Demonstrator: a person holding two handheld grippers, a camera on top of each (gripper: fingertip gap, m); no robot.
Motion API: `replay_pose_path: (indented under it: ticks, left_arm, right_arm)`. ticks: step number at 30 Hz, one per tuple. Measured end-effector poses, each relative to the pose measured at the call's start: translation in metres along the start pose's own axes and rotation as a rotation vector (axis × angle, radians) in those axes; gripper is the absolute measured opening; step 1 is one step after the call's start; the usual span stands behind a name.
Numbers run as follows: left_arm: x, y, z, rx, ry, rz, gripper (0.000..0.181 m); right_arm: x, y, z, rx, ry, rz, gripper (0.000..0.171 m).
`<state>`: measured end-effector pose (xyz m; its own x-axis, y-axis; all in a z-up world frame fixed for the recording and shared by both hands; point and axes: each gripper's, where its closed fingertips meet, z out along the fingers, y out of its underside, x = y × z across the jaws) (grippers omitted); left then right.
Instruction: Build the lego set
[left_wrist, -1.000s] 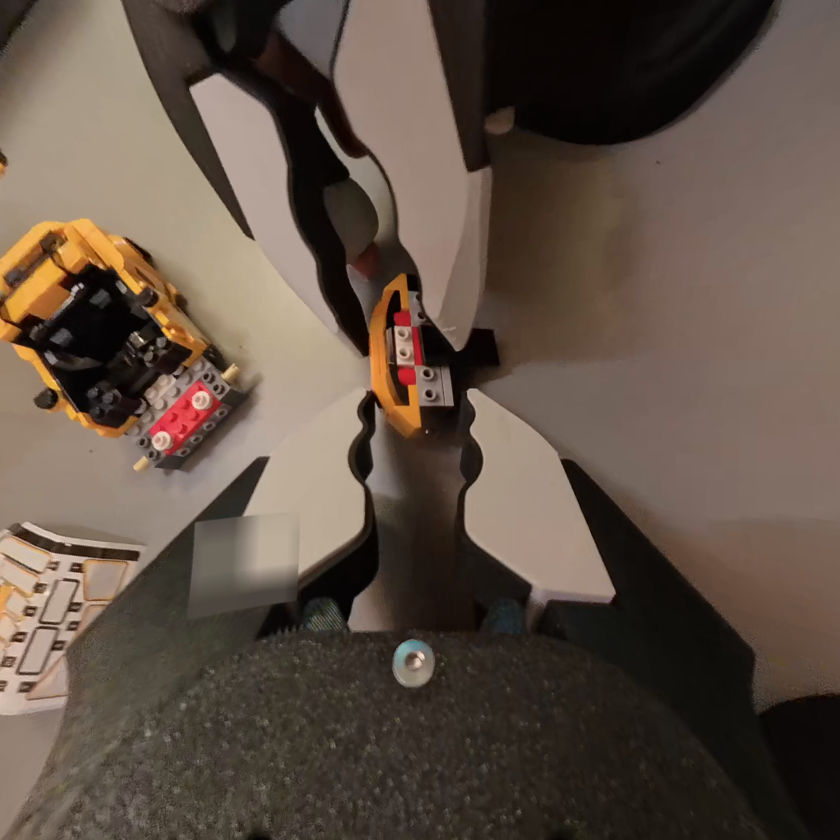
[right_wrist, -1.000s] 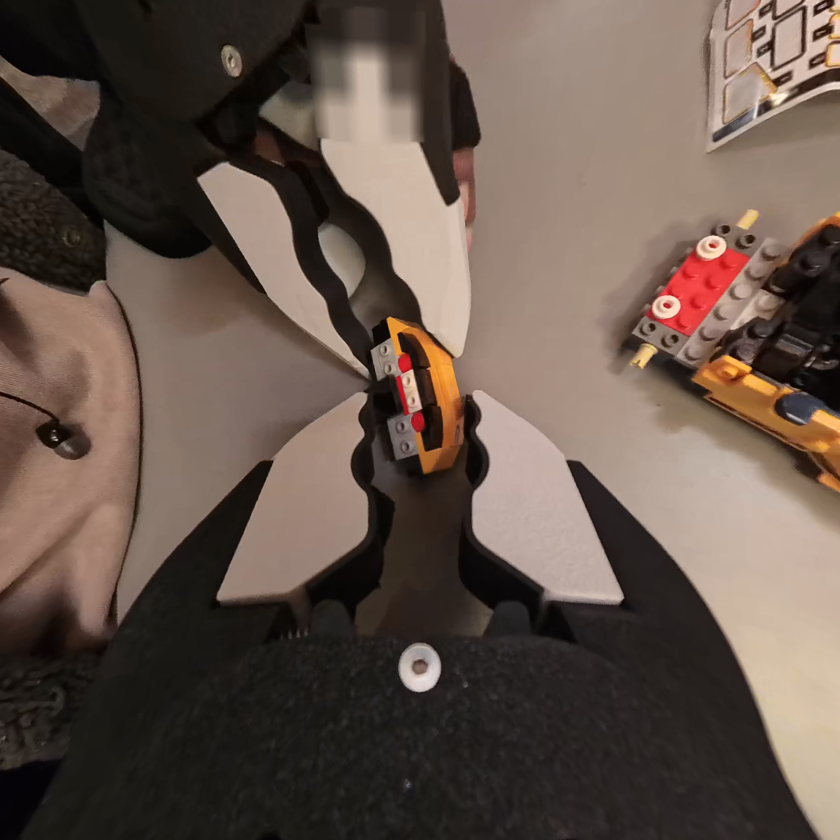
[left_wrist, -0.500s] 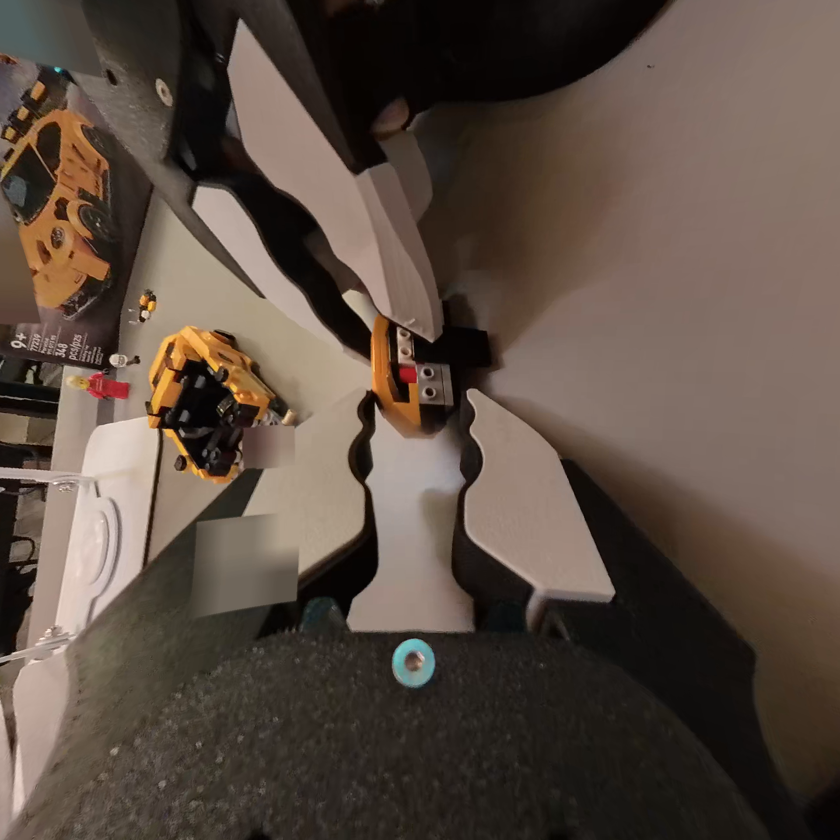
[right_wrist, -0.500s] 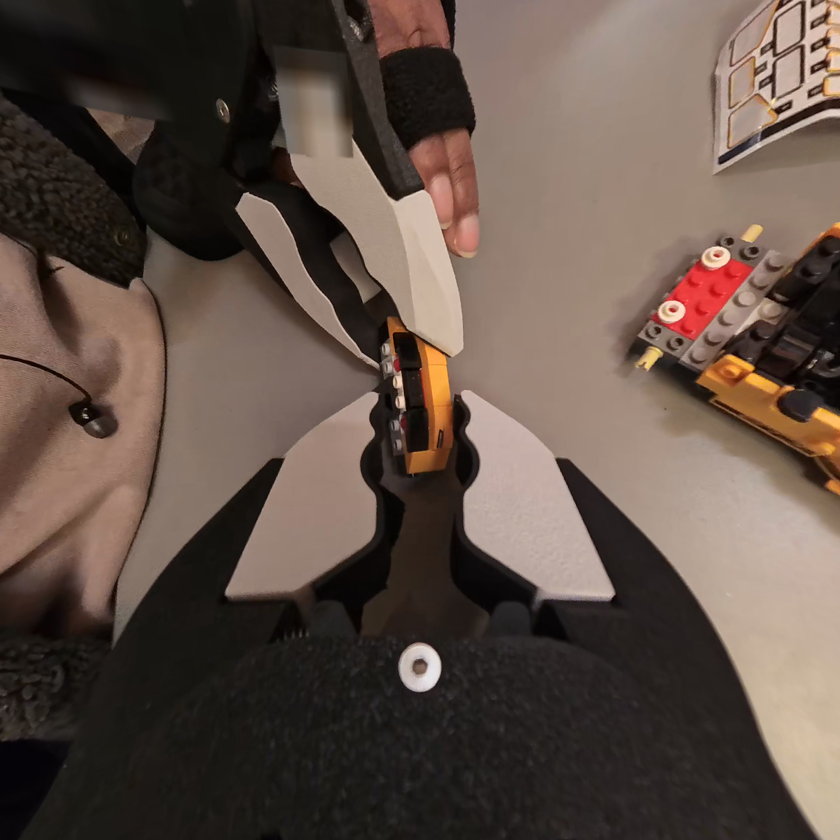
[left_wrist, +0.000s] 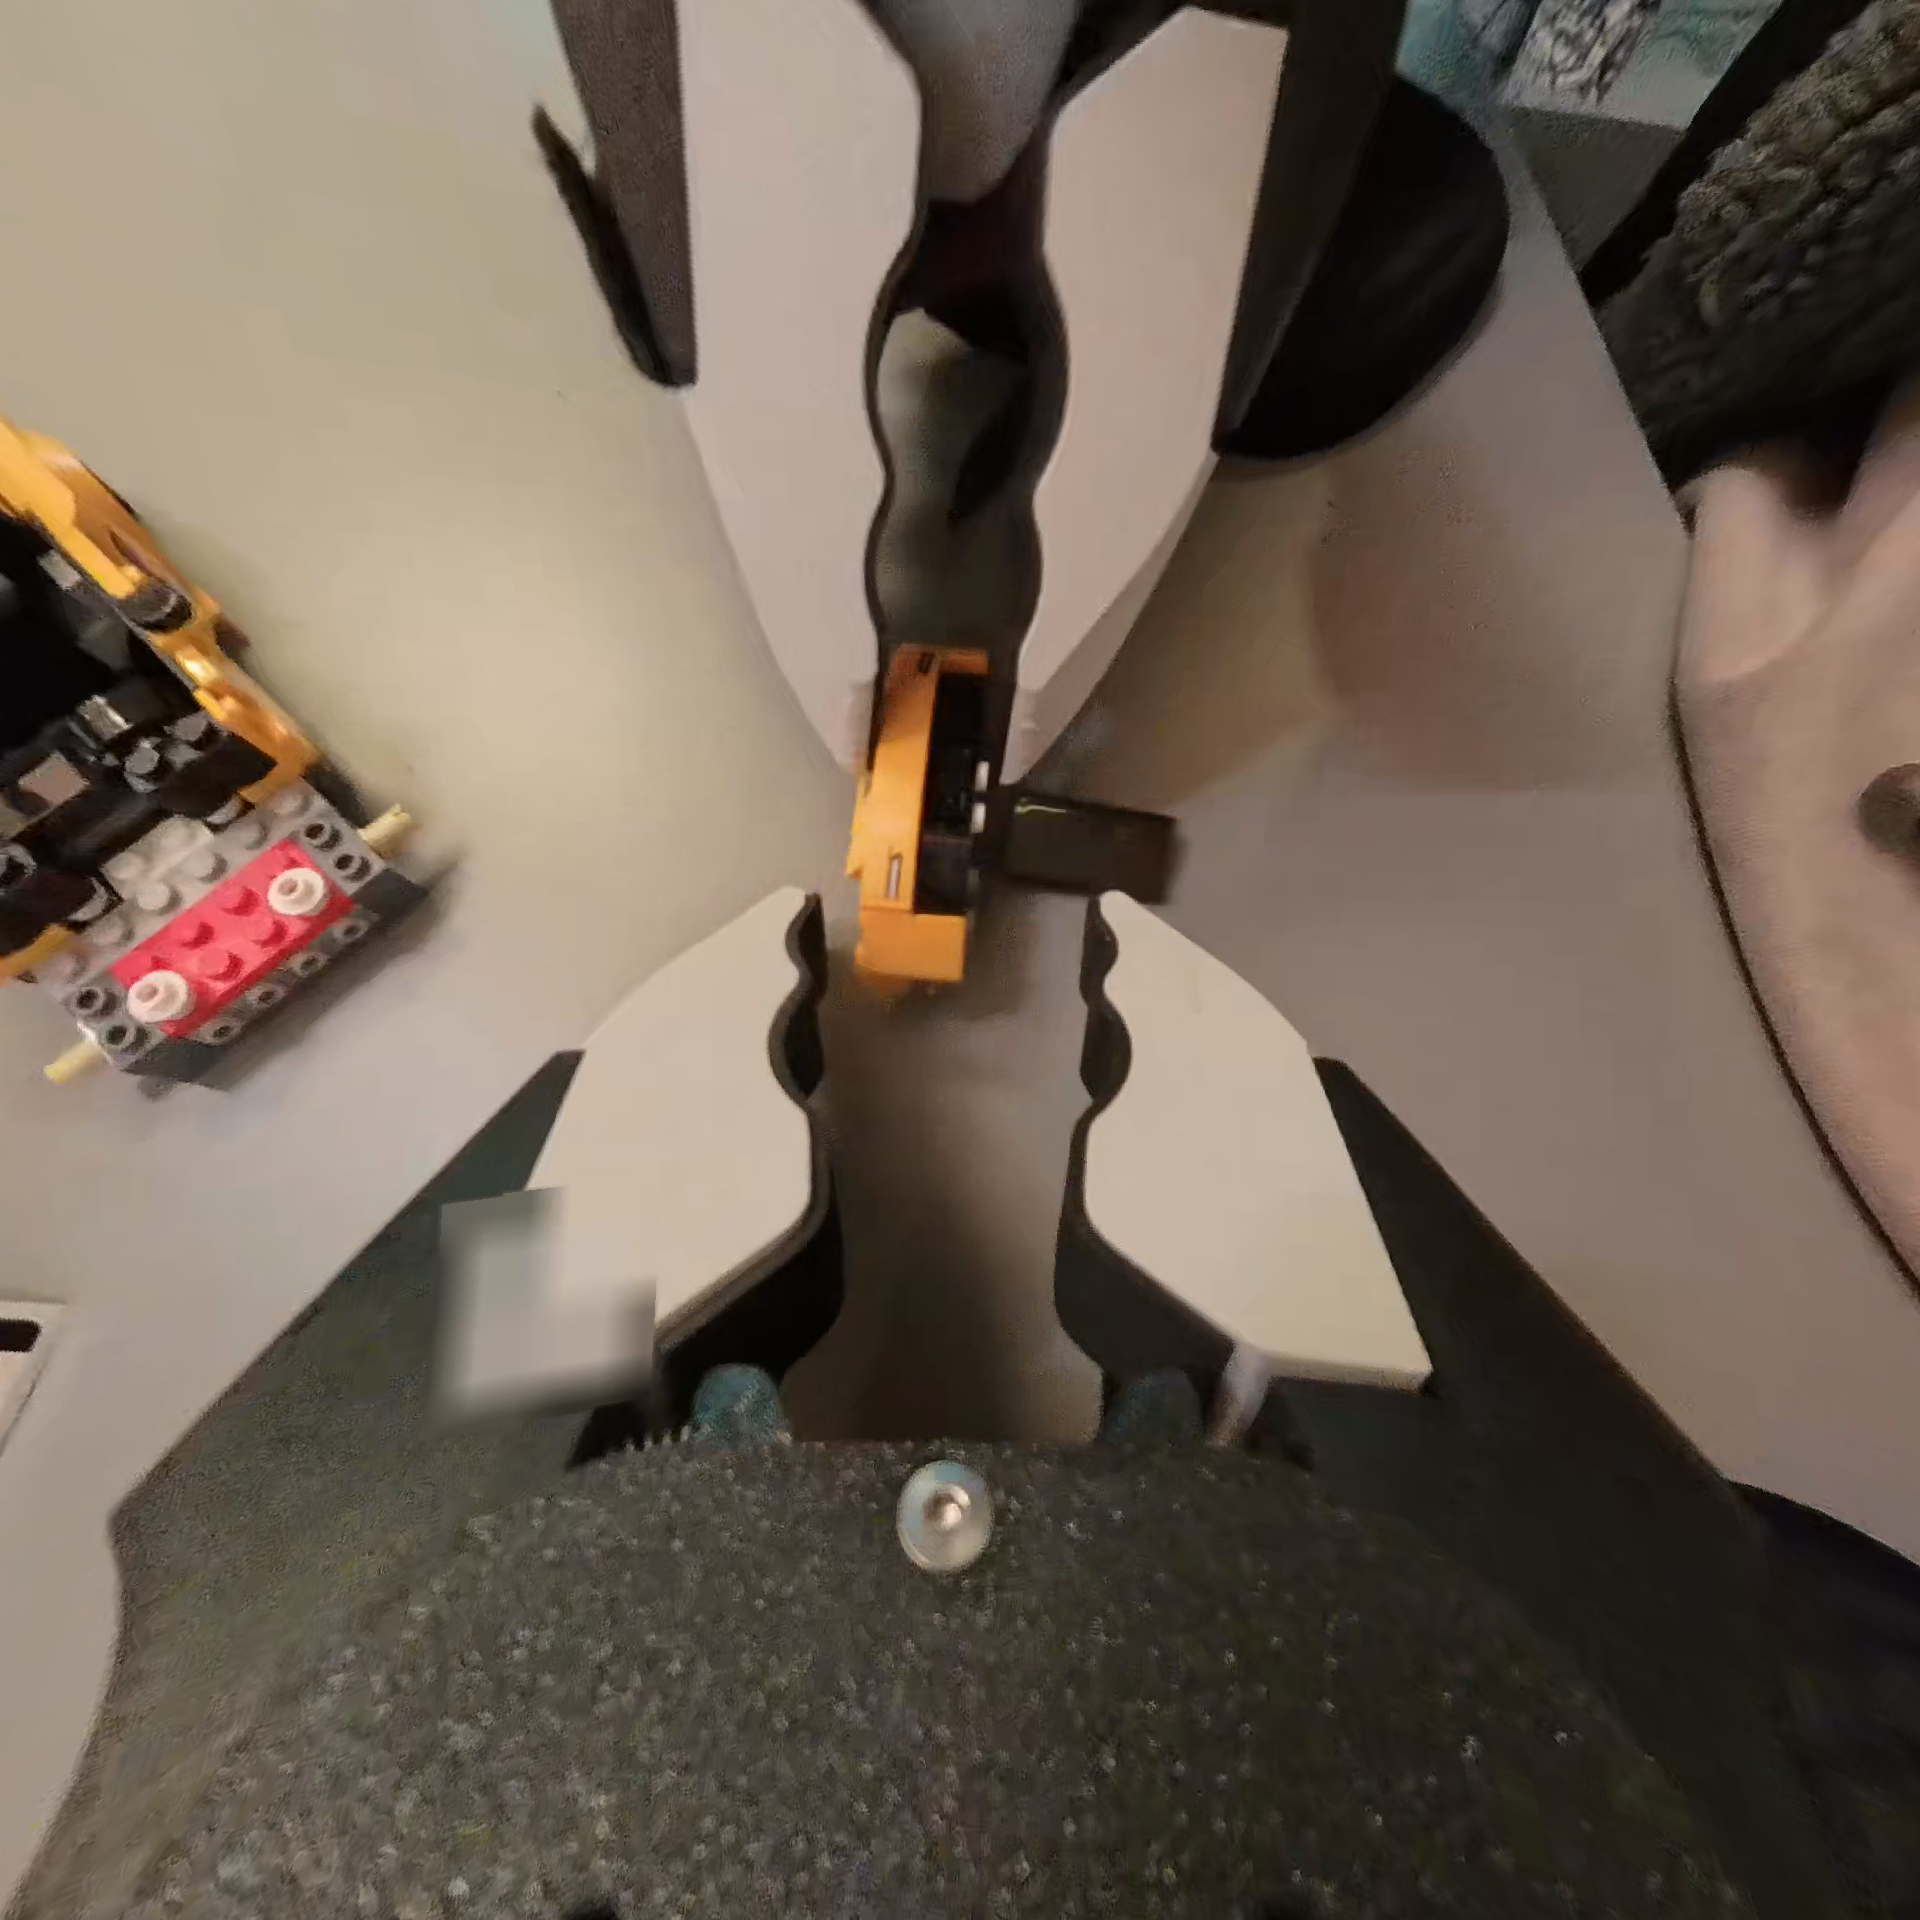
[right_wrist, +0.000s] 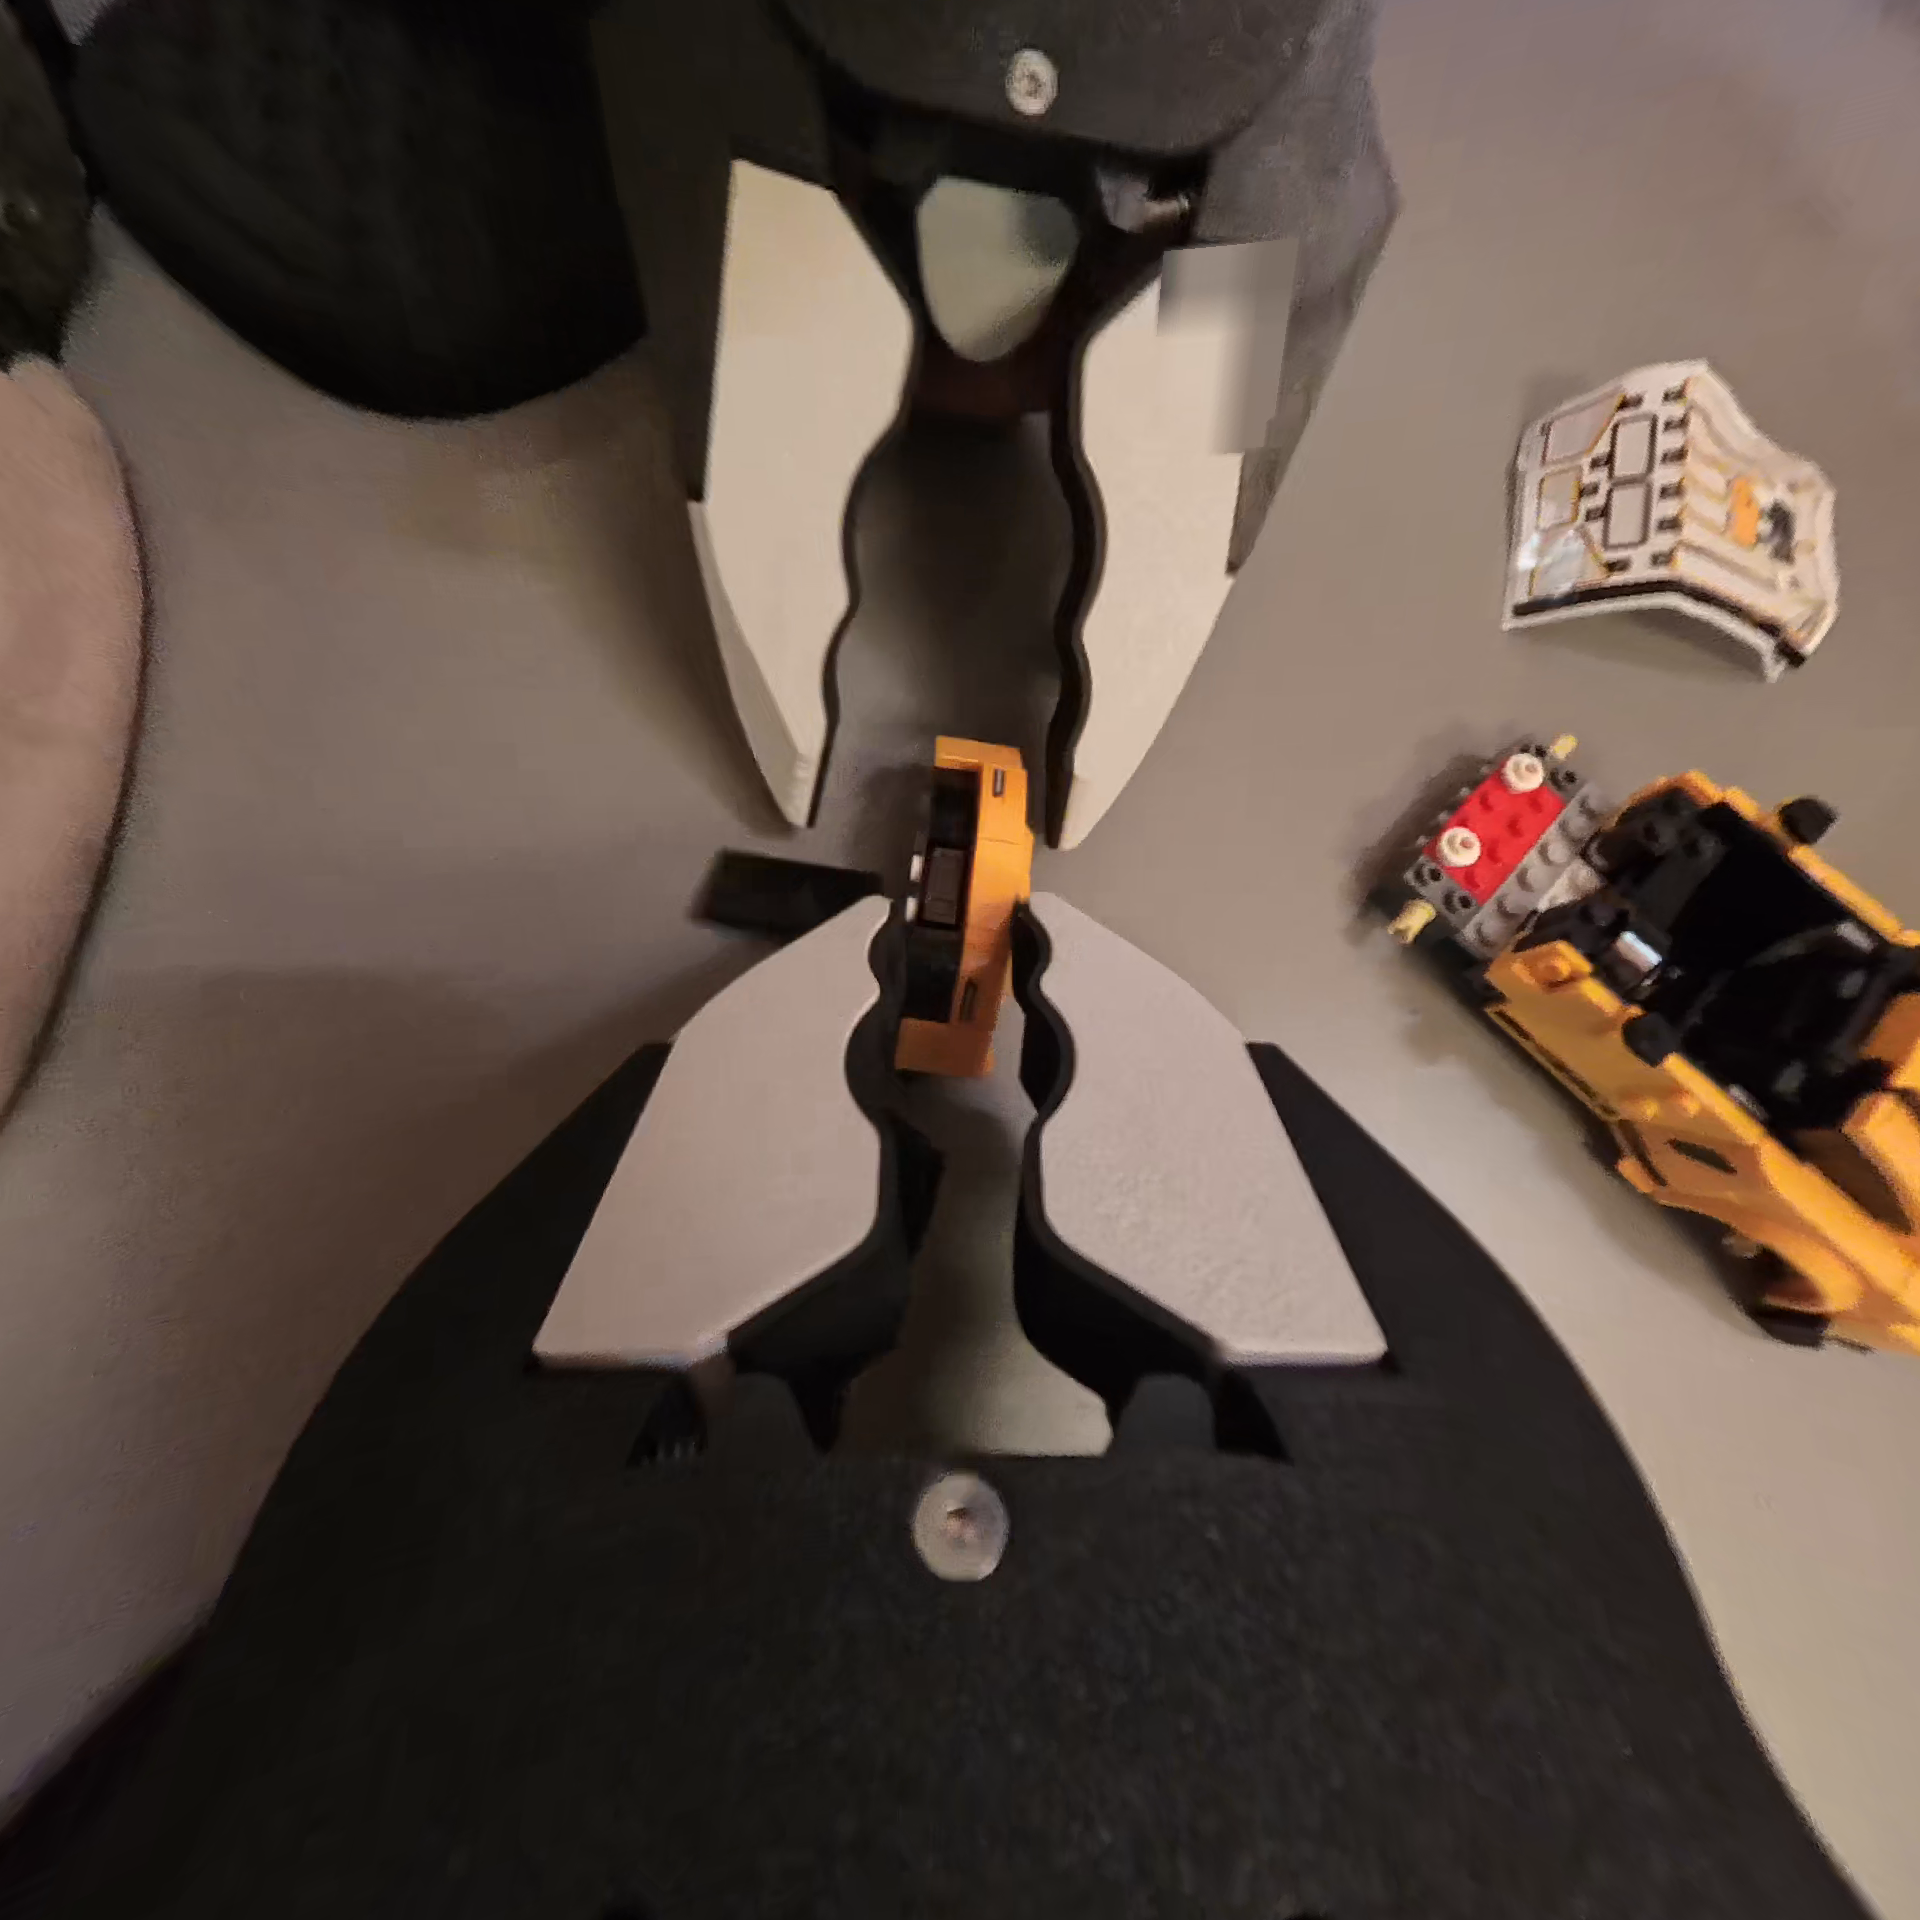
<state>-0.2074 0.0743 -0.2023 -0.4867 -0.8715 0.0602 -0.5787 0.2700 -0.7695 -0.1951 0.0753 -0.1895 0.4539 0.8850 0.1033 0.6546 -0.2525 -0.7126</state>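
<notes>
A small orange, black and grey lego sub-assembly (right_wrist: 961, 935) is held edge-on above the grey table (right_wrist: 416, 727). My right gripper (right_wrist: 951, 920) is shut on its near end. My left gripper (right_wrist: 935, 821) faces it tip to tip, open, with its fingers on either side of the far end. In the left wrist view the sub-assembly (left_wrist: 914, 821) hangs from the right gripper (left_wrist: 945, 686), just beyond my open left gripper (left_wrist: 951, 914). A flat black piece (left_wrist: 1086, 842) sticks out from its dark side; I cannot tell whether it is attached.
The partly built orange and black lego car (right_wrist: 1662, 987) with a red and grey studded end lies on the table; it also shows in the left wrist view (left_wrist: 177, 831). A curled sticker sheet (right_wrist: 1673, 509) lies beyond it. A person's clothing (left_wrist: 1818, 727) borders the table. Both grippers' tips are close together, under 4 cm apart.
The right gripper's fingers have drawn tighter on the sub-assembly, which has turned edge-on. Both grippers have swung into line, tip to tip. The left gripper stays open.
</notes>
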Motion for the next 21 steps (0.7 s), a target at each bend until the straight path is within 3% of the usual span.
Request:
replay_pose_path:
  ticks: [4,12,16,21]
  left_arm:
    - [-0.001,0.0,0.004,-0.023,-0.022,0.005,0.021]
    - [-0.015,0.004,-0.001,-0.063,-0.133,-0.005,0.02]
    - [-0.016,0.005,-0.002,-0.062,-0.13,-0.033,0.02]
    - [-0.014,0.008,-0.003,-0.072,-0.125,-0.044,0.02]
  right_arm:
    - [-0.001,0.002,0.001,-0.027,0.047,-0.087,0.021]
    - [-0.01,-0.004,-0.022,-0.009,0.089,0.084,0.027]
    - [-0.041,0.0,-0.008,-0.056,0.04,0.182,0.039]
    - [-0.045,0.005,0.012,-0.156,-0.008,0.245,0.044]
